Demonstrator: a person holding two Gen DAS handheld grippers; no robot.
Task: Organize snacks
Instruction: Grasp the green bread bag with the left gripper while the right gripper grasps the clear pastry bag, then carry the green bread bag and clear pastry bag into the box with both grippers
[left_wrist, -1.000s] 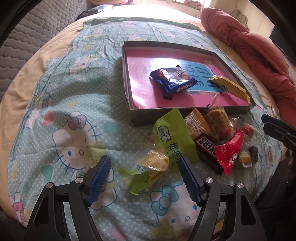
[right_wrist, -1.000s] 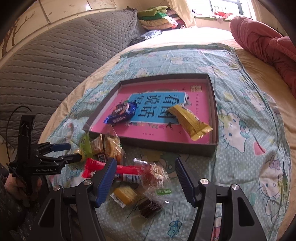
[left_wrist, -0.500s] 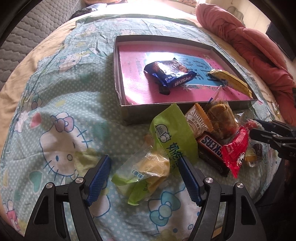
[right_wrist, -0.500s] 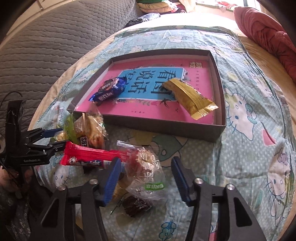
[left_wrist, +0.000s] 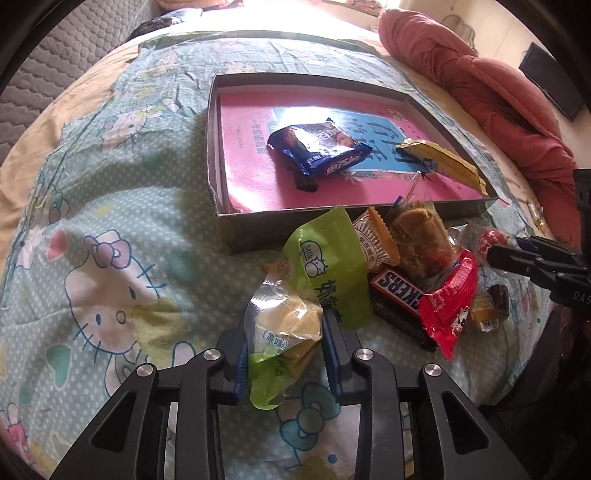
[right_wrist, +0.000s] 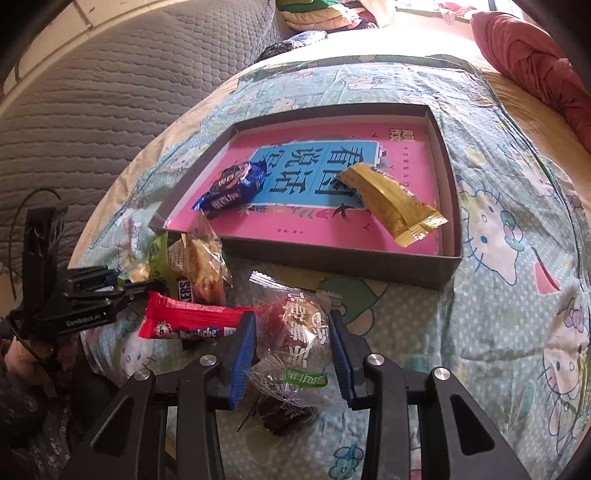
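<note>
- The clear-and-green cake packet (left_wrist: 284, 332), holding a pale yellow cake, lies on the bed (left_wrist: 110, 221) at the near edge of the snack pile; the left gripper (left_wrist: 284, 350) has its blue fingers (left_wrist: 241, 363) on either side of it, closing in and pressing its wrapper.
- The clear wrapped sweet (right_wrist: 295, 332), reddish-brown inside with white characters and a green label, sits between the right gripper (right_wrist: 293, 354) fingers (right_wrist: 242, 354), which are closing and touch its crinkled film on both sides.
- Just beside it lies a red packet (right_wrist: 192, 321), and a dark small candy (right_wrist: 284, 417) under the sweet.
- The pile also holds a green milk packet (left_wrist: 328, 266), a Snickers bar (left_wrist: 399, 295) and a clear-wrapped brown cake (left_wrist: 417, 236), touching one another.
- Beyond the pile stands the shallow grey box (left_wrist: 221, 236) with a pink book (left_wrist: 251, 177) as its floor; on it lie a blue biscuit packet (left_wrist: 317, 151) and a gold bar (left_wrist: 439, 162), apart.
- A red blanket (left_wrist: 498, 110) is bunched at the bed's far side.
</note>
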